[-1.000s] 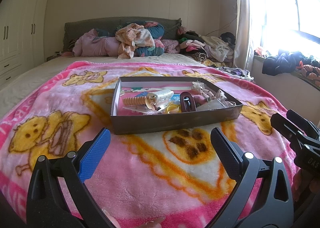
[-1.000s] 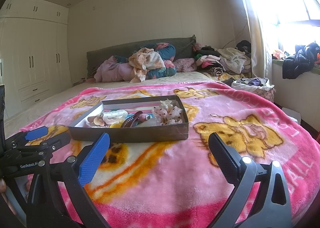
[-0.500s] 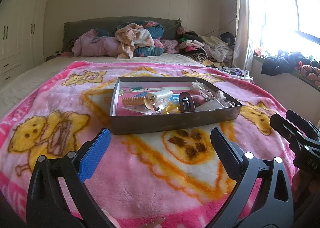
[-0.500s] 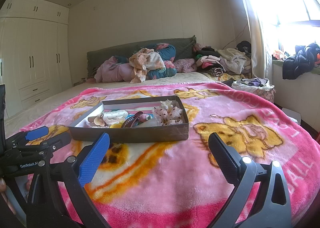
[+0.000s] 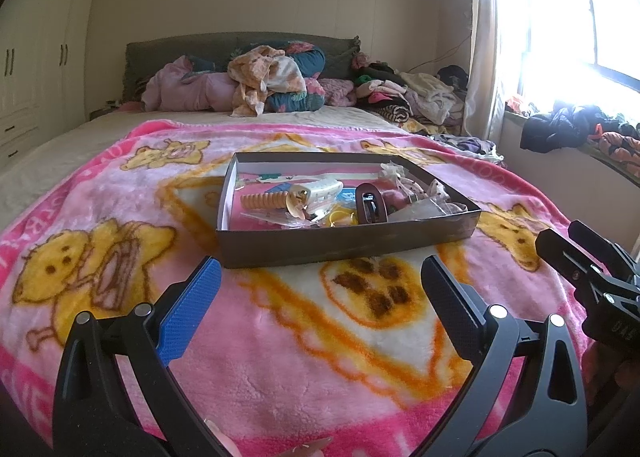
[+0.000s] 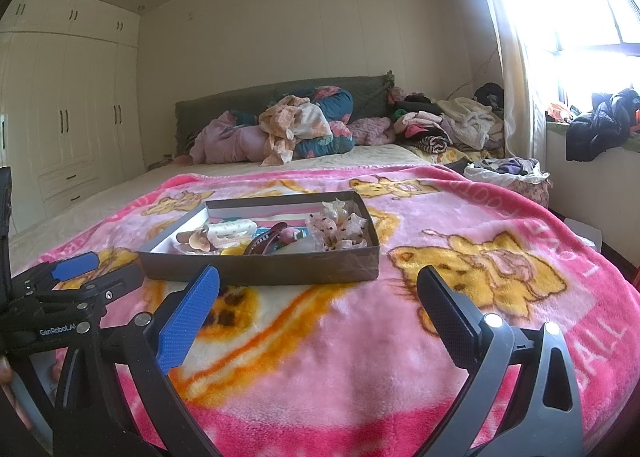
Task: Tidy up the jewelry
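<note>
A shallow dark cardboard box (image 5: 344, 243) lies on the pink blanket and also shows in the right wrist view (image 6: 260, 269). It holds mixed hair and jewelry pieces: an orange spiral tie (image 5: 262, 200), a white clip (image 5: 320, 189), a brown claw clip (image 5: 370, 204), a yellow ring (image 5: 340, 217) and pale bows (image 6: 340, 229). My left gripper (image 5: 320, 293) is open and empty, short of the box's near wall. My right gripper (image 6: 318, 299) is open and empty, just in front of the box's right end. Each gripper shows at the edge of the other's view.
The pink cartoon blanket (image 5: 280, 337) covers the bed. Piled clothes and pillows (image 5: 264, 85) lie at the headboard. White wardrobes (image 6: 64, 129) stand on the left. A window sill with clothes (image 5: 576, 133) is on the right.
Both grippers have stayed open and nearly still. The box sits slightly nearer and lower in the left wrist view.
</note>
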